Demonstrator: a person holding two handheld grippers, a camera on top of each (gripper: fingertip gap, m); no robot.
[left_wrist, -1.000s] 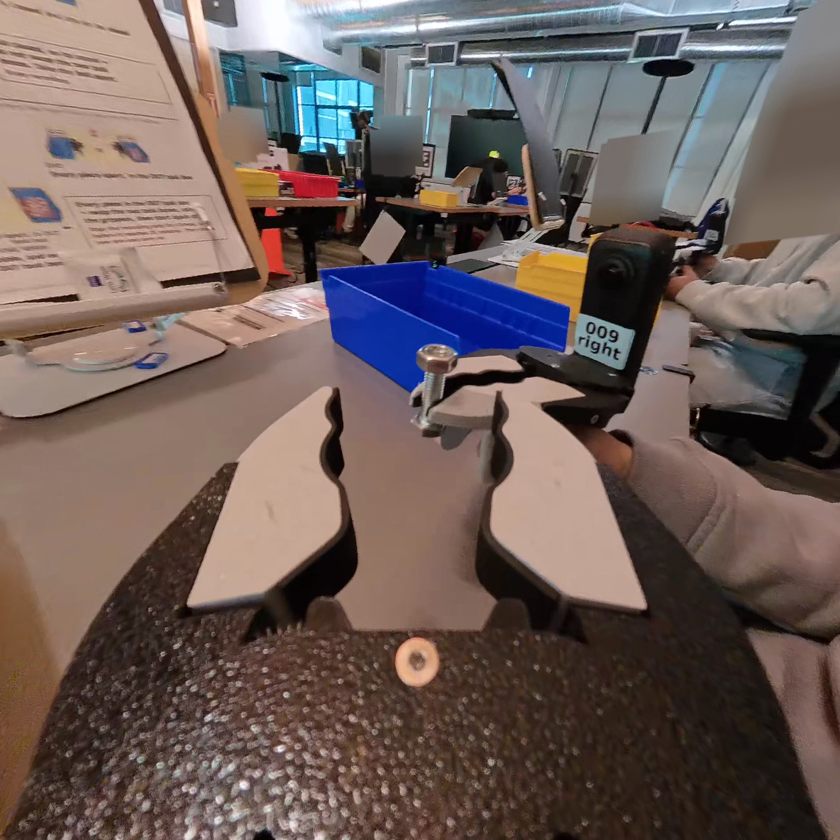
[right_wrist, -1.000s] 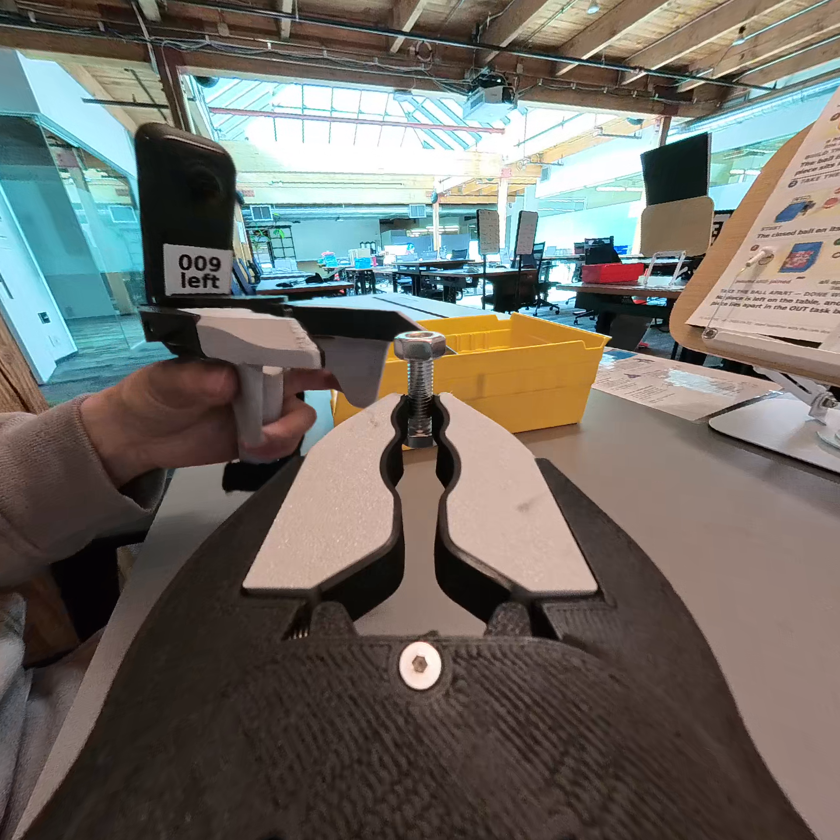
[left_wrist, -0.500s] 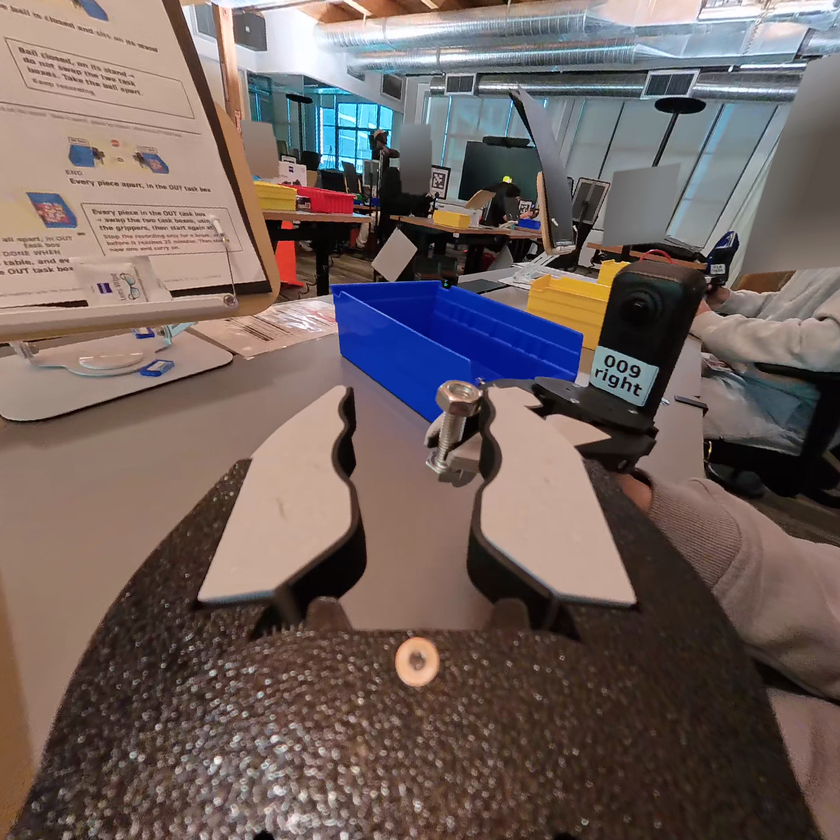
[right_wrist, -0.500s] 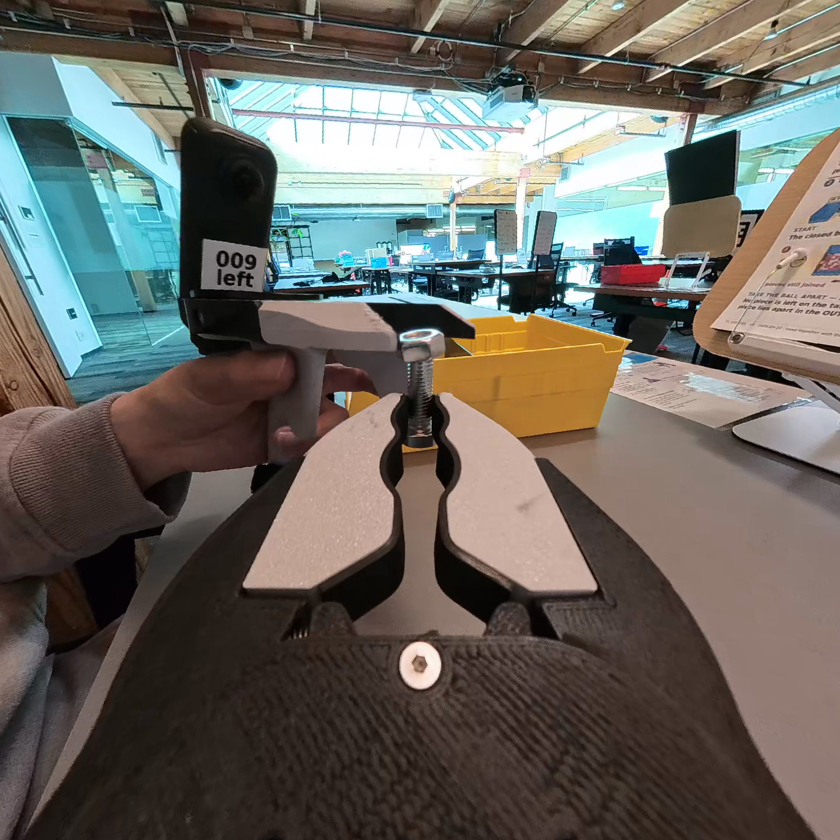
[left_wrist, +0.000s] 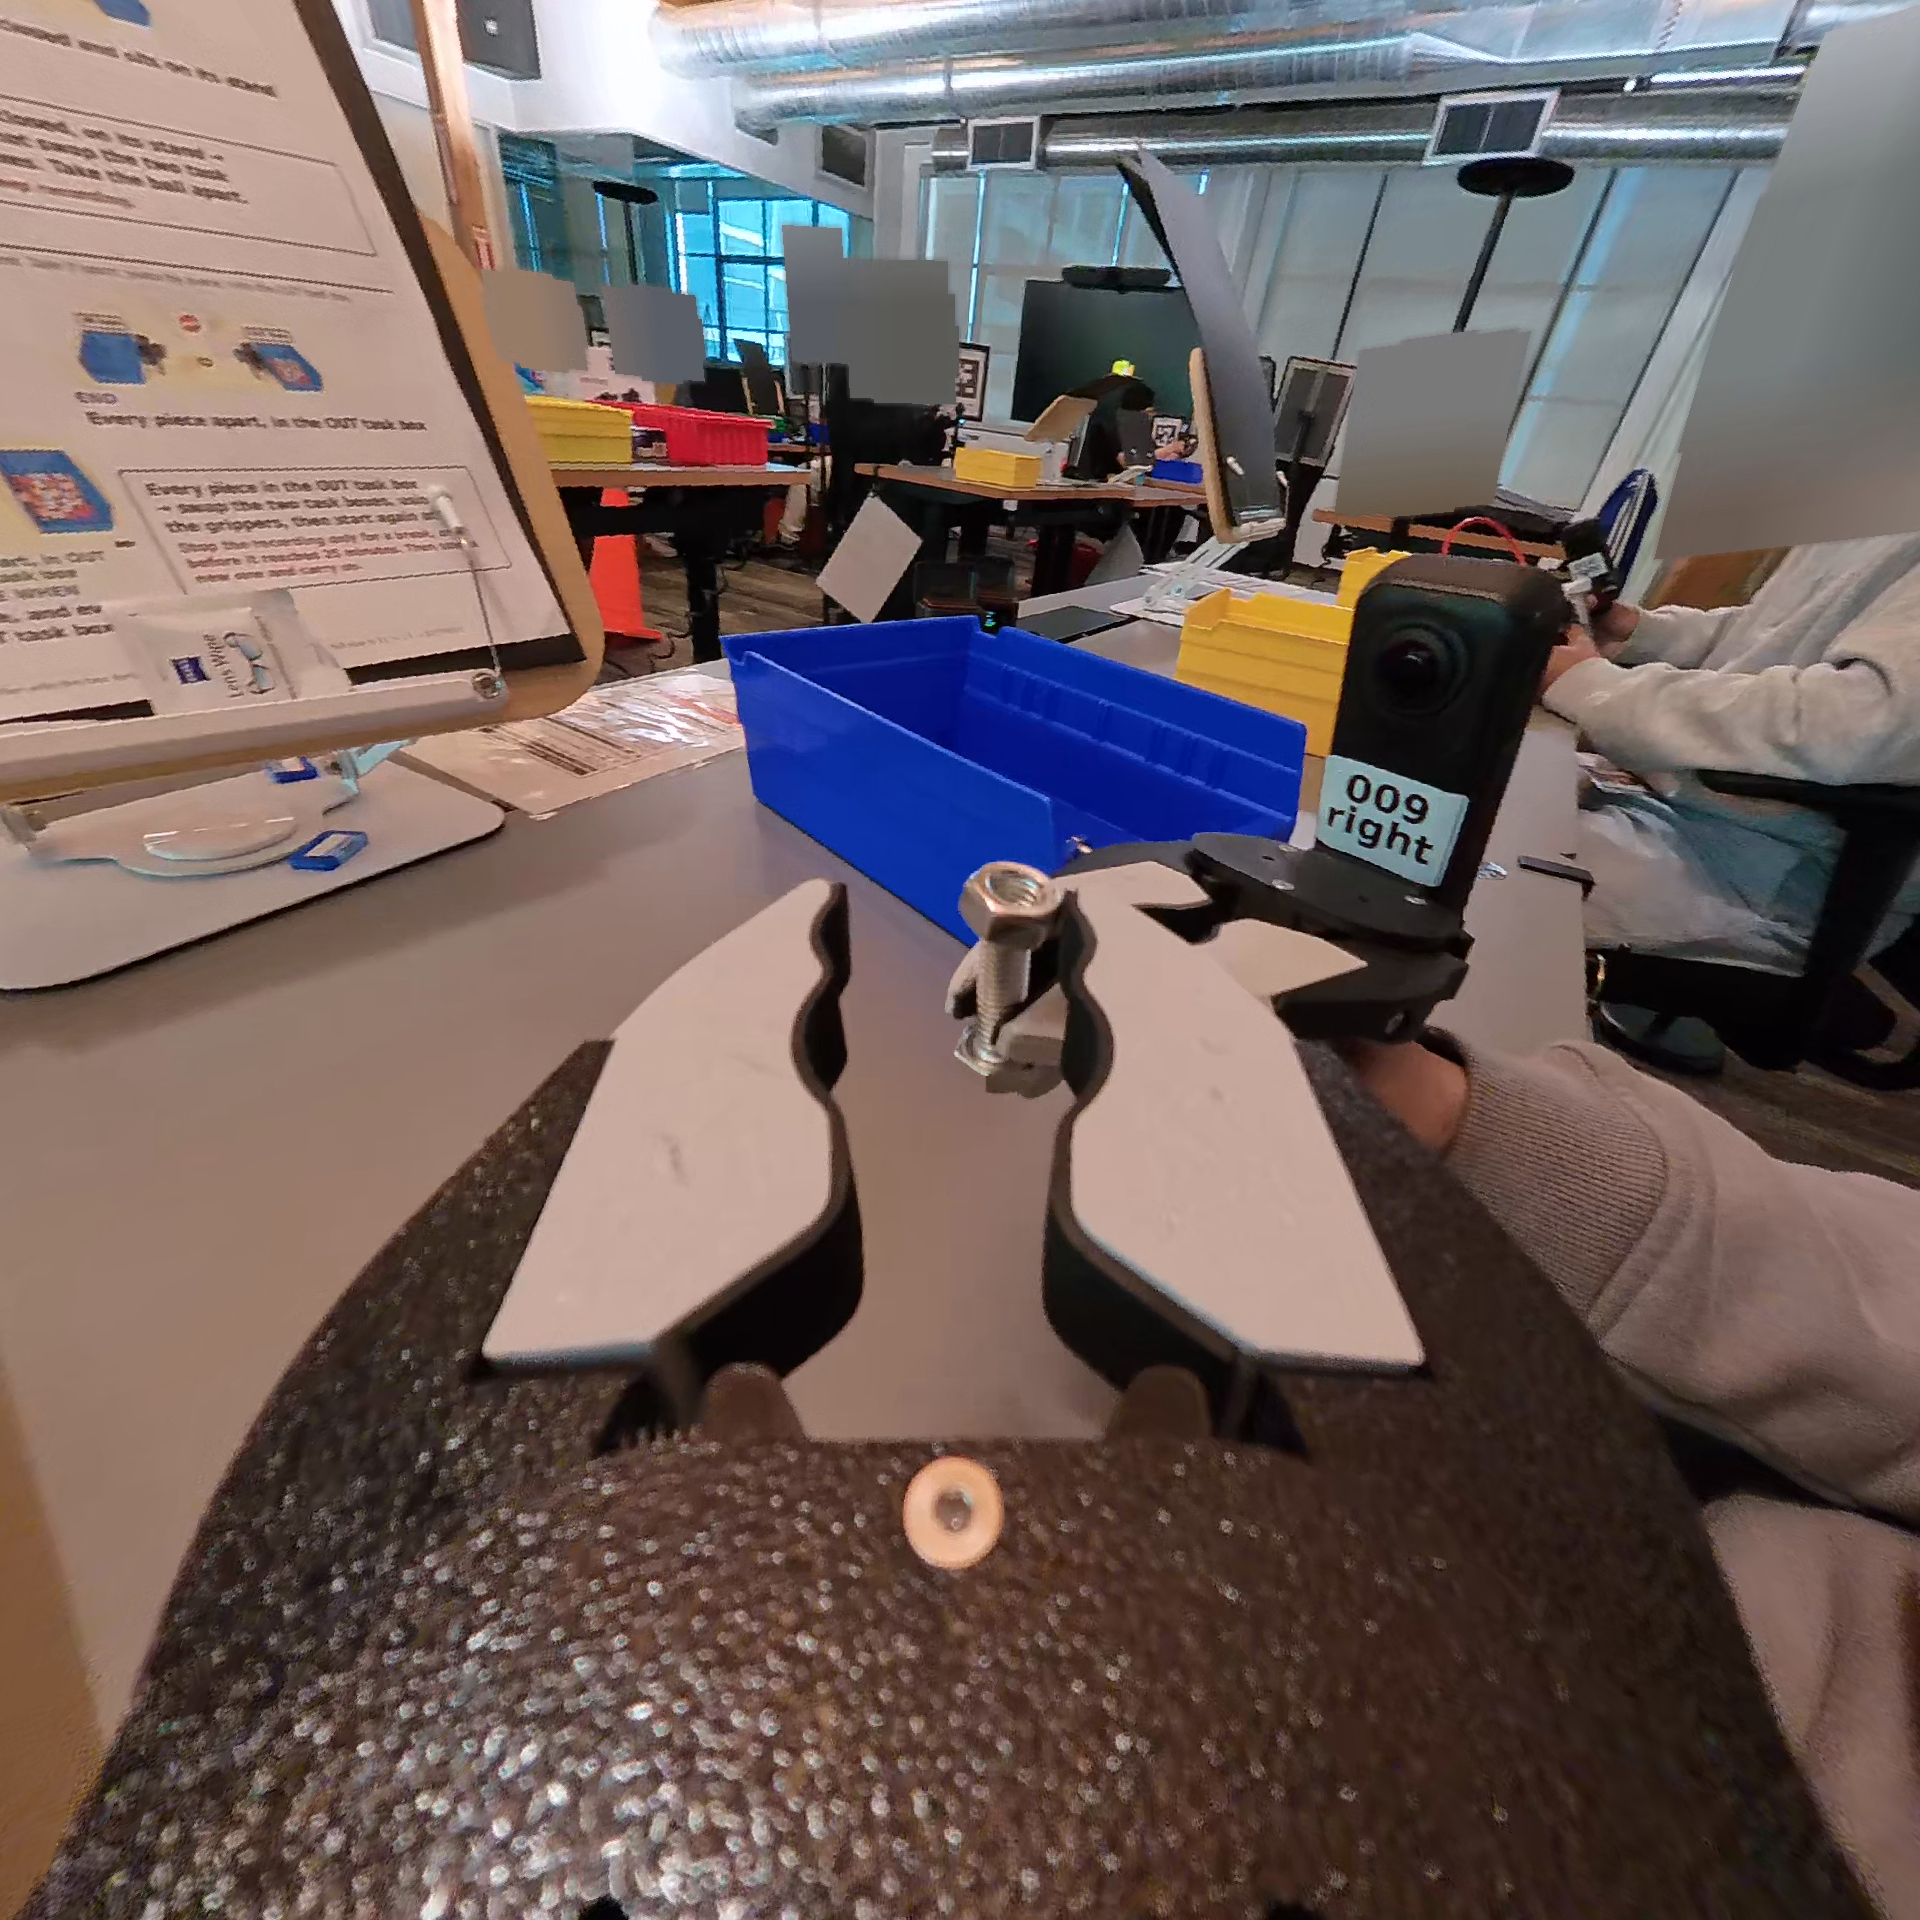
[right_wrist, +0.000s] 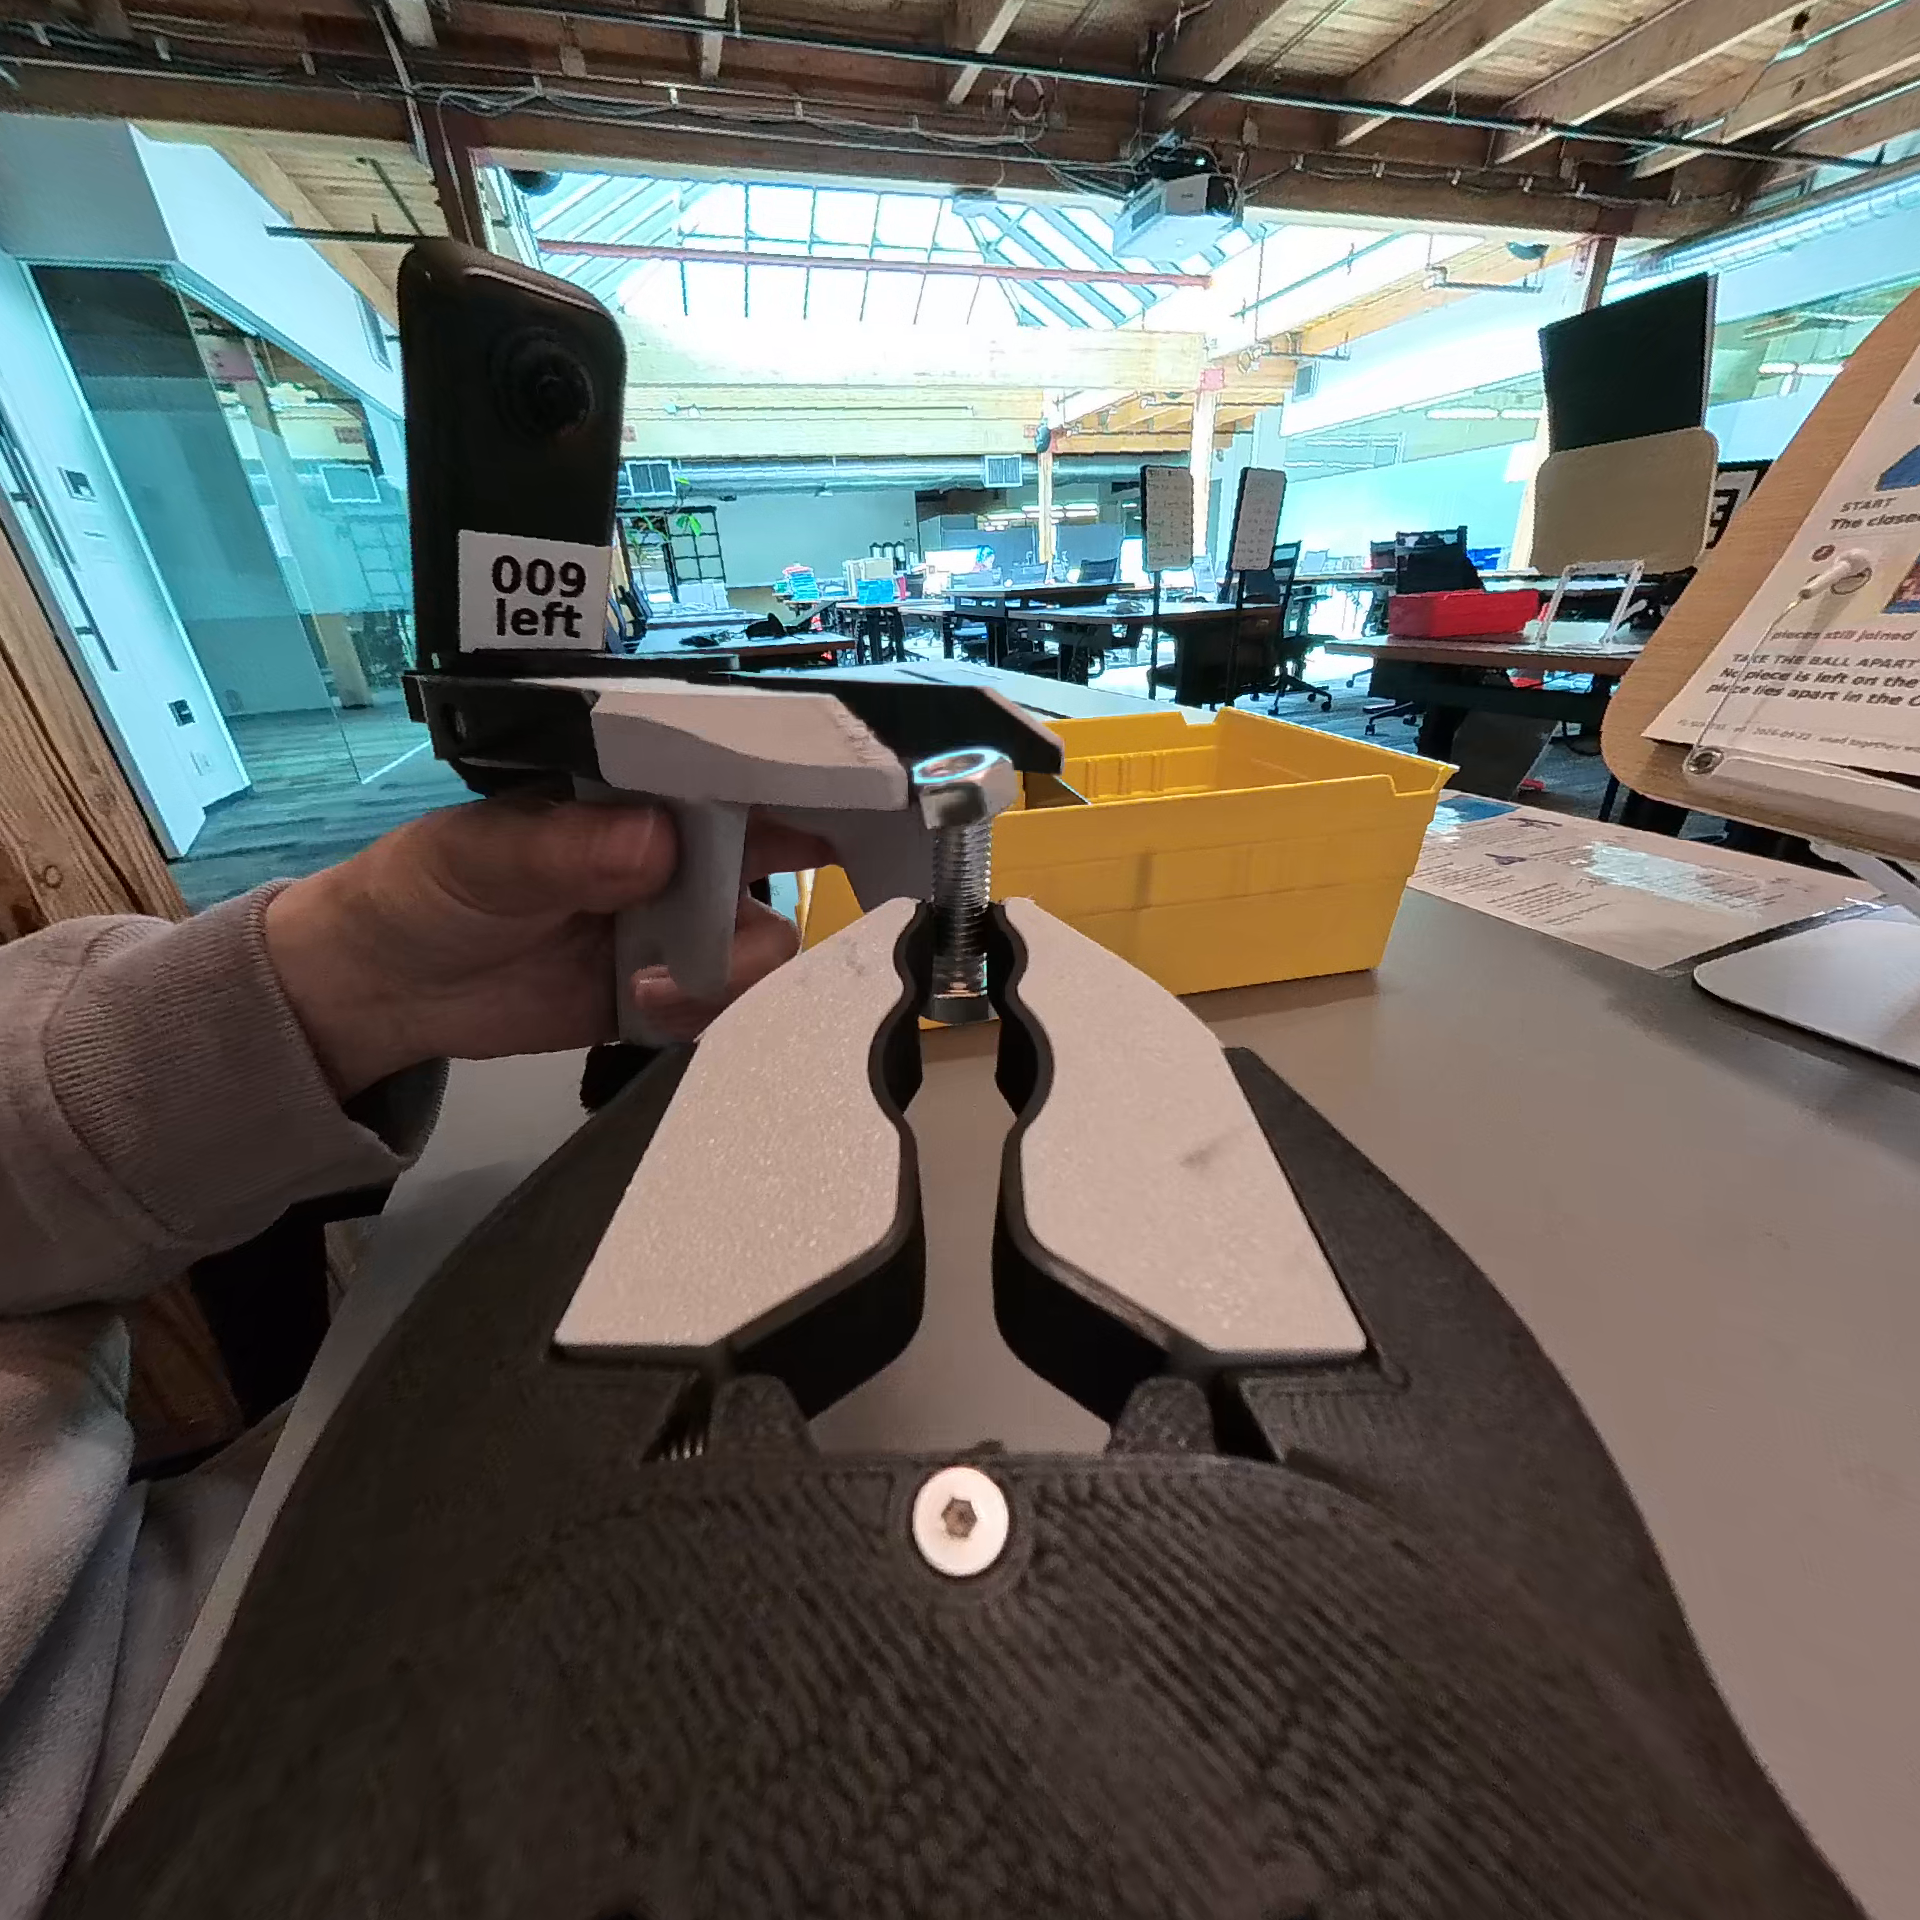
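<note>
Bolt (right_wrist: 961, 914) upright between the two grippers, above the grey table (right_wrist: 1558, 1143)

Right gripper (right_wrist: 961, 940) is closed on the bolt's threaded shank, both pads pressing it, with the bolt head below the fingertips and a hex nut (right_wrist: 961, 774) at the top end. Only the left wrist view shows that the left gripper (left_wrist: 961, 935) has its fingers apart around the nut: the nut is just beside the right-hand finger (left_wrist: 1143, 1039), and I cannot tell if they touch, while a clear gap remains to the other finger. From the right wrist view this gripper comes in from the left at nut level, held by a hand (right_wrist: 468, 935). A blue bin (left_wrist: 935, 790) appears behind the bolt only in the left view; the right view shows a yellow bin (right_wrist: 1247, 831) behind it
</note>
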